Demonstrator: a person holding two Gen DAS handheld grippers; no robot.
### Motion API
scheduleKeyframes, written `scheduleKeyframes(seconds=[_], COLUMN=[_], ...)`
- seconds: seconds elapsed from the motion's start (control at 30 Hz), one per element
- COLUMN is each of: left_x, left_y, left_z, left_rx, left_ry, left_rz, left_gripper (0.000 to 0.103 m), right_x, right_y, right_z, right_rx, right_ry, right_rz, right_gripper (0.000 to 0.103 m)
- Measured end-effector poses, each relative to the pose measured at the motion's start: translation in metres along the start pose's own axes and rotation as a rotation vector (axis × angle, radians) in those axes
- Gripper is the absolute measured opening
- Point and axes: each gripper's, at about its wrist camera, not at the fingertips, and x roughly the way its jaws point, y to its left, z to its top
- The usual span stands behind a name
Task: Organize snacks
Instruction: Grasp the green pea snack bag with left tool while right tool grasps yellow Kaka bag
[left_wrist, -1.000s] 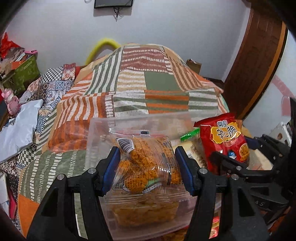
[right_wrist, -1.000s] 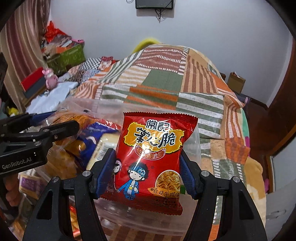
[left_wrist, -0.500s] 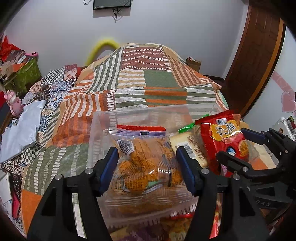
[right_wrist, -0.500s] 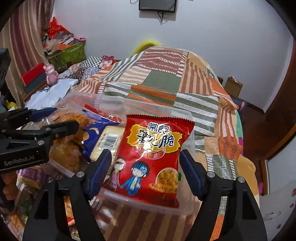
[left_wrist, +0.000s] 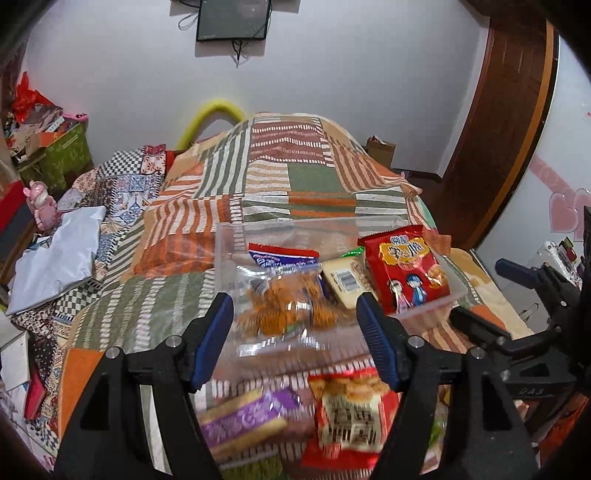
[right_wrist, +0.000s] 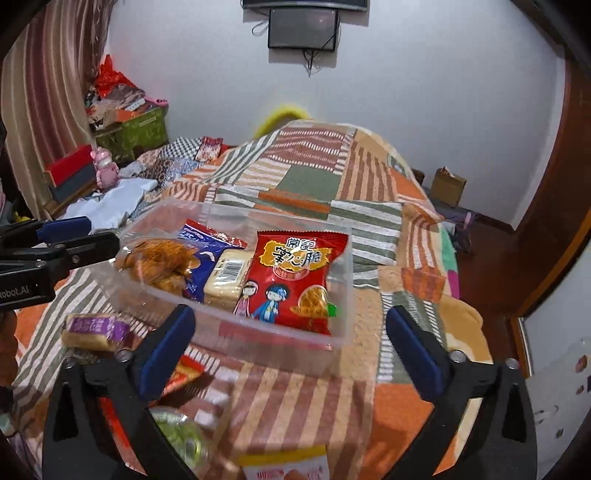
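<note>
Right wrist view: the right gripper (right_wrist: 288, 349) is spread wide and grasps nothing; just ahead of its fingertips the clear container (right_wrist: 332, 258) sits on the striped bedspread (right_wrist: 369, 221), with the red noodle packet (right_wrist: 295, 277) leaning inside at its right end. Left of that packet lie a pale bar (right_wrist: 227, 275), a blue packet (right_wrist: 207, 243) and the bag of fried snacks (right_wrist: 159, 262). The left gripper (left_wrist: 295, 328) is likewise released, that bag lying ahead between its fingers. A purple packet (left_wrist: 240, 417) and a red-and-white packet (left_wrist: 351, 413) lie below it, blurred.
</note>
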Motion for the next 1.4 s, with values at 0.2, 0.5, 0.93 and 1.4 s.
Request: scheduleKeyframes(seconds=[0.2, 0.5, 0.93, 1.4], left_x=[-0.025, -0.044, -0.037, -0.007], left_y=[0.003, 0.013, 0.02, 0.014], left_z=[-0.026, -0.076, -0.129, -0.144], left_rx=[-0.003, -0.021, -0.071, -0.091], left_ry=[0.006, 0.054, 0.156, 0.226], left_rz=[0.003, 0.014, 0.001, -0.007], left_gripper=[0.069, 0.069, 0.069, 0.069], right_x=[-0.018, -0.034, -0.022, -0.007], right_y=[-0.008, -0.012, -0.024, -0.022], right_z=[-0.017, -0.049, -0.1, -0.127], right_rx=[0.051, 0.025, 0.07, 0.069], right_ry=[0.001, 0.015, 0.137, 0.233], right_rz=[0.058, -0.034, 0.039, 0.119], right_gripper=[0.103, 0.101, 0.096, 0.067])
